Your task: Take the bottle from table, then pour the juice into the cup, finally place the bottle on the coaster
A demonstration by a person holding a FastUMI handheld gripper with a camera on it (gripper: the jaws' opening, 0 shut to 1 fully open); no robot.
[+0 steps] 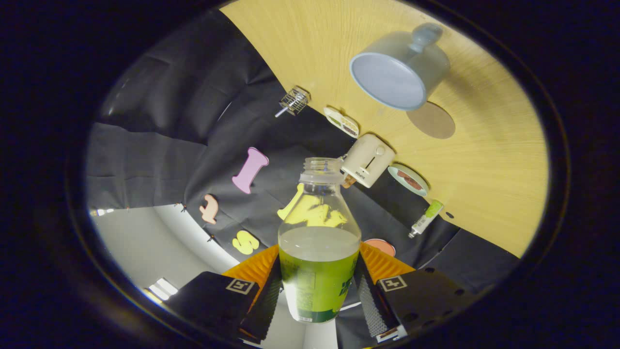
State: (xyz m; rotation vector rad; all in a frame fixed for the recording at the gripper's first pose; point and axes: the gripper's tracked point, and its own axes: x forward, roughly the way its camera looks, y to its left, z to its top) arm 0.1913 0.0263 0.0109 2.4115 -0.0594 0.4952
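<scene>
Gripper view: the jaws are closed on the bottle [319, 252], one finger [264, 295] pressing each side. The bottle has no cap and is about half full of green juice. Beyond it on the tabletop [494, 160] are the cup [399, 68], looking empty, and touching it the brown coaster [432, 121], near a small cream box [367, 160]

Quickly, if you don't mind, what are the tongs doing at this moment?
Tongs: shut on the open bottle of green juice, both fingers pressing its sides; the bottle is lifted and tilted, with the cup beyond it.
</scene>
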